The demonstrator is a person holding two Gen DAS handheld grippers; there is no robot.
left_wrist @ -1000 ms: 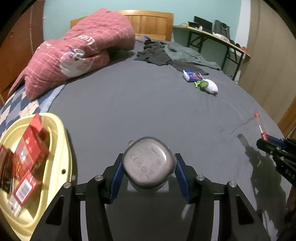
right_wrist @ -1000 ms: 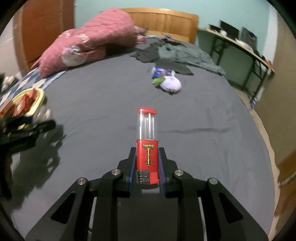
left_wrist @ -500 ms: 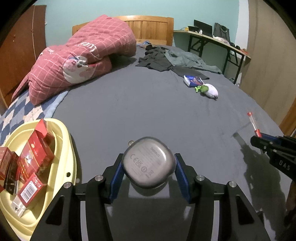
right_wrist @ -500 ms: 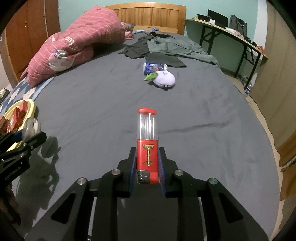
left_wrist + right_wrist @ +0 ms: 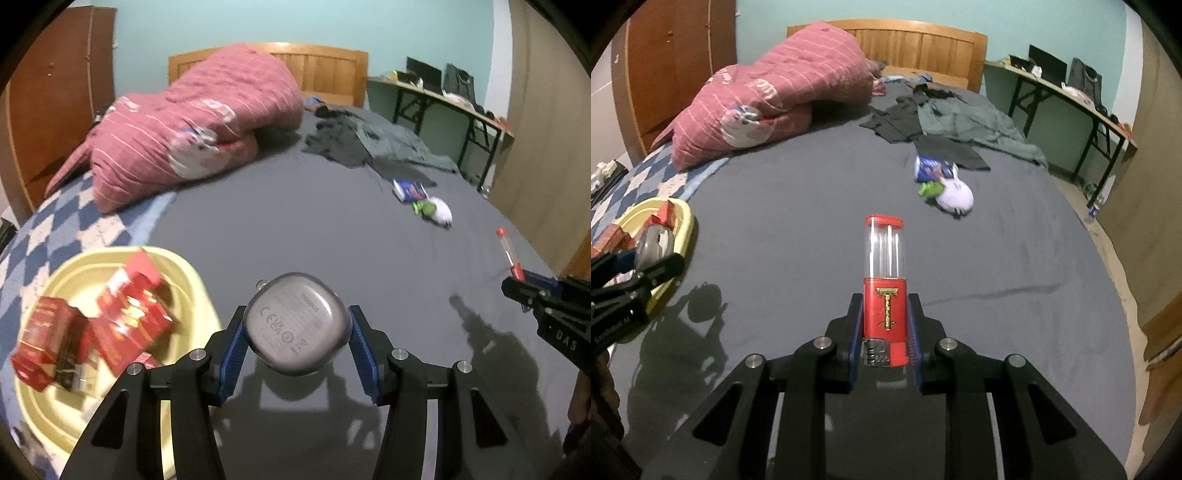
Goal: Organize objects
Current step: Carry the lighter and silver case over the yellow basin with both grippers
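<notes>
Left gripper [image 5: 297,334] clamped on grey earbud case [image 5: 296,328], yellow basin [image 5: 184,273] just beside to its left, the nearer hand for the drop. Right gripper [image 5: 884,325] gripping red-capped tube [image 5: 884,273], long axis forward, well apart from basin.

Red boxes [image 5: 110,325] in yellow basin [image 5: 177,266] motion-blurred; labels unreadable.
</notes>
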